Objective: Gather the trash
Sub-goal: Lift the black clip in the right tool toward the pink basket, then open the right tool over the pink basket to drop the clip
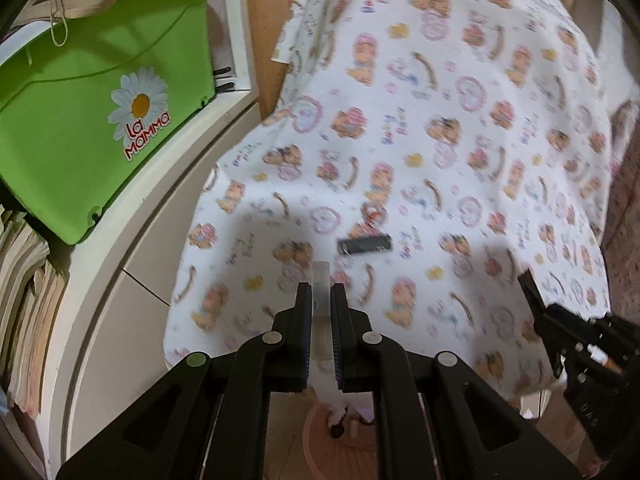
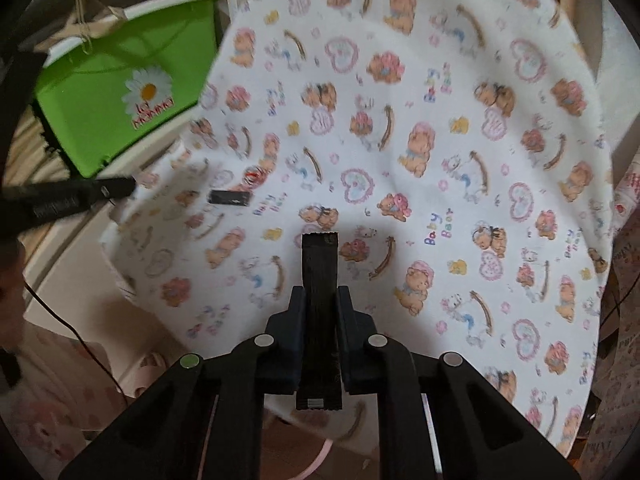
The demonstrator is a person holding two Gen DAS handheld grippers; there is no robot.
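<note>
**Dark wrapper lies crosswise just ahead of the left hand-held gripper**

Both hands are already full. The right hand-held gripper [image 2: 319, 294] is clenched on a long black sachet [image 2: 320, 276] that stands up between its fingers, its crimped end pointing away over the desk. The left hand-held gripper [image 1: 320, 294] is pinched on something thin and clear [image 1: 321, 280]; I can't make out what it is.

What remains on the bear-print cloth [image 1: 460, 120] covering the desk is a small dark wrapper [image 1: 364, 245], with a little red-and-white scrap [image 1: 374, 213] just beyond it. The dark wrapper sits straight ahead of the left fingers and a touch to their right, near them. Its long axis runs side to side across the line of the fingers, so a straight-in reach would close over its narrow width. From the right wrist view the same wrapper [image 2: 230, 198] lies well off to the left and further away, so the left hand is plainly the nearer. I'd judge neither can take it before dropping its load, and no bin for that is clearly identifiable
</note>
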